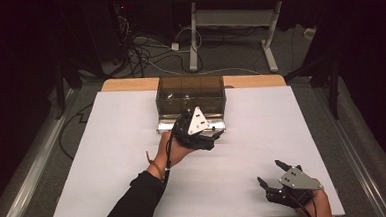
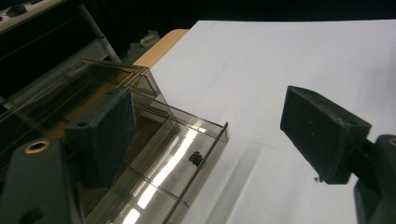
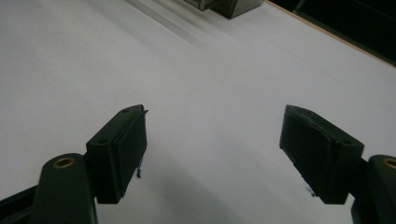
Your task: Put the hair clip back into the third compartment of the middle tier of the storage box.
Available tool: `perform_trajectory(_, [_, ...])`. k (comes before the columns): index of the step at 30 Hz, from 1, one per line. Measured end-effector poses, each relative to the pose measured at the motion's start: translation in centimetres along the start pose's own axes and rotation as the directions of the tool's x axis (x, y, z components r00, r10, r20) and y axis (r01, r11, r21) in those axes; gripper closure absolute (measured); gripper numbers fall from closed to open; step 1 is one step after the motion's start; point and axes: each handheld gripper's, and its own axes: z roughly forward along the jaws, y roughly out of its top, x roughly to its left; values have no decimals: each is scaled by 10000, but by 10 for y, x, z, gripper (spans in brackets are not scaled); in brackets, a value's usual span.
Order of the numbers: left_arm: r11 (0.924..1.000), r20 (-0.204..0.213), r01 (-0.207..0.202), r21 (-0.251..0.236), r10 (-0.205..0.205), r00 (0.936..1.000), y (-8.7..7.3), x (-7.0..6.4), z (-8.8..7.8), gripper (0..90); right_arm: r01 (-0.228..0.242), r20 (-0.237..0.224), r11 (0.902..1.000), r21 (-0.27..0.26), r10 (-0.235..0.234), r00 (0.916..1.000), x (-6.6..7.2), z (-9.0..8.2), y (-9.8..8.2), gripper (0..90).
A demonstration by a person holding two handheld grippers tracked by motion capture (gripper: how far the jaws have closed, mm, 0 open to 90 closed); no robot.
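Drawer point(image 2: 187, 154) of the smoky plastic box point(image 1: 191, 94): pulled partway out toward the near side, a small dark bit point(image 2: 195, 158) lying inside. Left gripper point(image 1: 217, 133) spread wide right at the drawer's front, one jaw over the box, holding nothing. Right gripper point(image 1: 269, 173) also wide and empty, well apart from the box, low over the white counter point(image 1: 108, 158). Judged midway: drawer open, contents untouched, closing or picking probably left.

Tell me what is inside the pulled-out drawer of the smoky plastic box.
The drawer of the smoky transparent plastic box holds one small black object on its shiny floor. The left tongs and glare cover the rest.
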Motion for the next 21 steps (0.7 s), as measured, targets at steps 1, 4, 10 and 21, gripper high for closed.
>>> perform_trajectory(1, [10000,5,-17,-29,17,10000,0,-1,-1,171,57,6,10000,-1,-57,10000,0,0,0,235])
perform_trajectory(4, [9999,60,-120,-53,120,9999,-1,-2,-5,170,55,-1,10000,-5,-55,10000,0,0,0,235])
perform_trajectory(10, [9998,153,-188,-44,189,9997,-4,-5,-12,171,62,-31,10000,-8,-62,10000,1,0,0,235])
perform_trajectory(21, [9991,282,-358,-216,364,9989,-7,-10,-24,170,100,-32,10000,6,-100,9999,2,1,1,235])
